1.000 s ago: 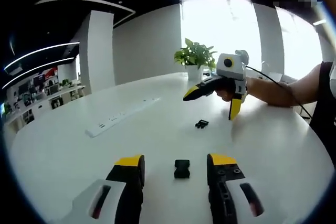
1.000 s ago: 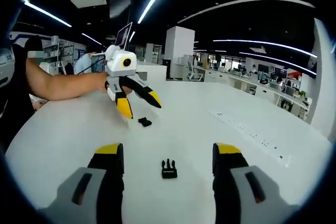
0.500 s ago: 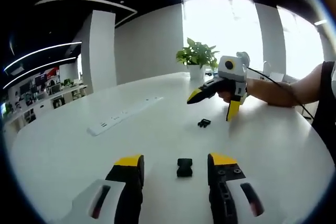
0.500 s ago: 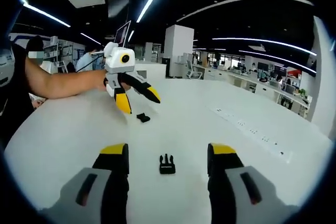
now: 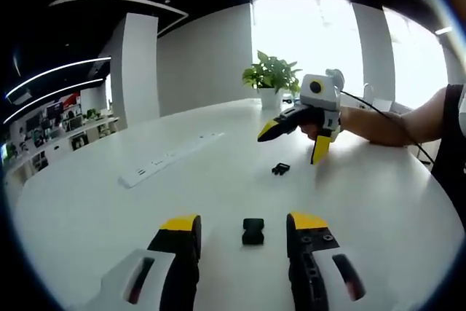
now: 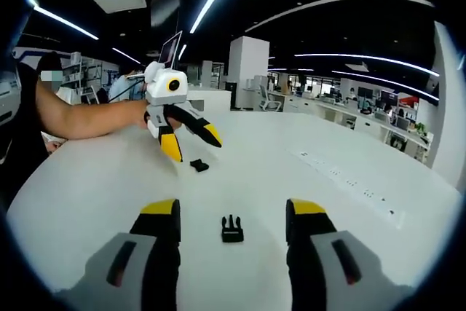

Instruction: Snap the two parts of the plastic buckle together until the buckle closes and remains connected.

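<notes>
jaws wide over buckle halves (image 5: 253, 231)

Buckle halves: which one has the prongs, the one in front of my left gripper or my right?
The pronged buckle half lies on the table between the right gripper's open jaws. The socket half, a plain block, lies between the left gripper's jaws.

Left gripper (image 5: 242, 232), right gripper (image 6: 231, 222): black jaws, yellow tips, grey-white bodies; black cable; dark sleeveless top.

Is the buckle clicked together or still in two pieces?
Two pieces: the socket piece and pronged piece lie apart on the table.
</notes>
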Demonstrator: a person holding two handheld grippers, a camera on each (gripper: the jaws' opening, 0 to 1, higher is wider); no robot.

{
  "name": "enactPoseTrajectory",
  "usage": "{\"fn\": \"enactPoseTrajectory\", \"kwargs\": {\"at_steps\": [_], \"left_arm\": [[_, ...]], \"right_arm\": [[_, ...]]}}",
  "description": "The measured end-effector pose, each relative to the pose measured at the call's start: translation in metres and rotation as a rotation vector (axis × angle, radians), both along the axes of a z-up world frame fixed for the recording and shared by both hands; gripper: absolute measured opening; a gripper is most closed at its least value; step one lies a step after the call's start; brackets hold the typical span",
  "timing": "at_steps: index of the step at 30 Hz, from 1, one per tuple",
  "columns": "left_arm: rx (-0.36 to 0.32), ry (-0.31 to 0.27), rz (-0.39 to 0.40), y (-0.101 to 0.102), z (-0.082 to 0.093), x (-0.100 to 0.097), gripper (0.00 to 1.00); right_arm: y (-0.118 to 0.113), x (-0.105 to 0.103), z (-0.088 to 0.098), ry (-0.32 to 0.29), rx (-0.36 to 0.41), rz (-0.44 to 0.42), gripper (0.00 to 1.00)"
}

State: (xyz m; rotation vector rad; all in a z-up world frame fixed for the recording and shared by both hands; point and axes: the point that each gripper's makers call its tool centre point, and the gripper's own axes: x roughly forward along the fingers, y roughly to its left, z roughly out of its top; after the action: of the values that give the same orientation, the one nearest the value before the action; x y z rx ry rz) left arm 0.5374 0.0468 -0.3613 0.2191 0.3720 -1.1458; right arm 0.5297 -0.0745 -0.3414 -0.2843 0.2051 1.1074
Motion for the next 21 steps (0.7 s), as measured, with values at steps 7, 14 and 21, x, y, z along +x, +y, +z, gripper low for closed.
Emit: {"fn": "enactPoseTrajectory", "kwargs": {"at_steps": [7,14,21], "left_arm": [[0.015,-0.001,-0.004,0.000,-0.004,0.000,0.48],[0.012,-0.002,-0.009,-0.001,-0.002,-0.001,0.46],[0.013,0.004,-0.014,-0.002,-0.003,-0.003,0.44]], "right_arm": [[0.000,0.000,-0.012,0.016,-0.025,-0.003,0.56],[-0.002,0.001,-0.011,0.018,-0.020,-0.011,0.52],[-0.002,0.000,-0.013,0.022,-0.028,-0.005,0.47]]}}
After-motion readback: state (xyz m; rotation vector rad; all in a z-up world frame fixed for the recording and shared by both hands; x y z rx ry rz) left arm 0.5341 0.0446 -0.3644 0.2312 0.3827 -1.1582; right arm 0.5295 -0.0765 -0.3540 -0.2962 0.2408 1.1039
